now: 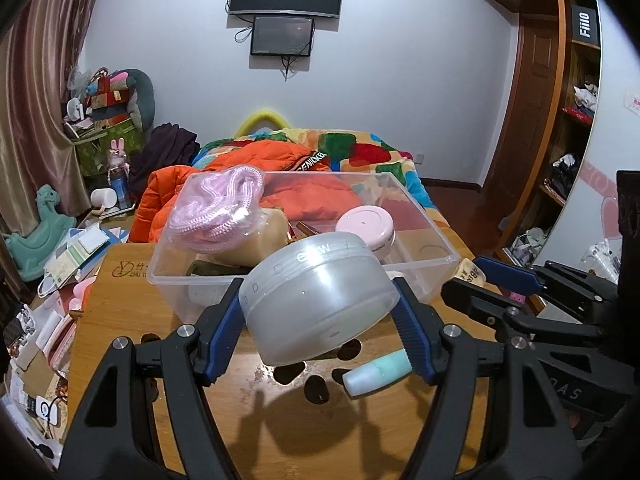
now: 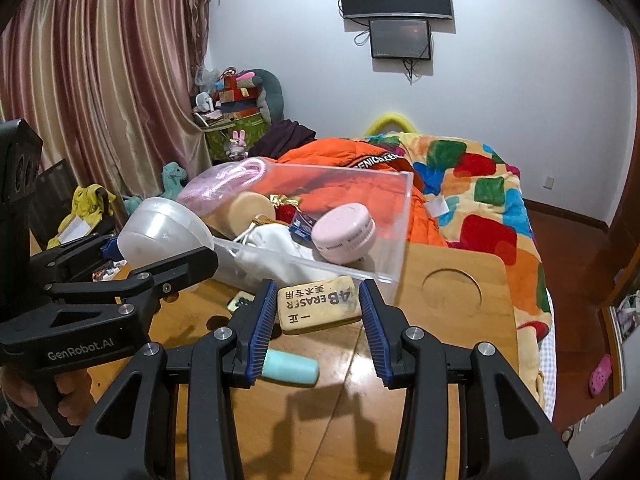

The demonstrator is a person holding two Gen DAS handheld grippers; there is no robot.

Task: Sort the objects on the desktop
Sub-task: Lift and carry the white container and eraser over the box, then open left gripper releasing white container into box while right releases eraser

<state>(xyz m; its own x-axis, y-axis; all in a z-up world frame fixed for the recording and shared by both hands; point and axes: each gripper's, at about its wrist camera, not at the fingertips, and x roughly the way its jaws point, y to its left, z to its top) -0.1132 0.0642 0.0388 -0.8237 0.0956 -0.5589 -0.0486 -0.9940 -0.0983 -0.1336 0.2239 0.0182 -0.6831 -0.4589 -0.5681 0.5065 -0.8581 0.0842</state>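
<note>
Left gripper point(image 1: 320, 304) clamping frosted jar point(image 1: 320, 292), right gripper point(image 2: 318, 312) pinching eraser point(image 2: 318, 309); carry level, clear bin point(image 1: 420, 204) rim, then release.

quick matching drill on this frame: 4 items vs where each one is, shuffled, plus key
Items
1. frosted jar
2. eraser
3. pink jar
4. mint tube

Places
A. lying on the table, nothing holding it
B. in the clear bin
C. between the pads of the left tool
D. between the pads of the right tool

Pairs: 1-C, 2-D, 3-B, 4-A
</note>
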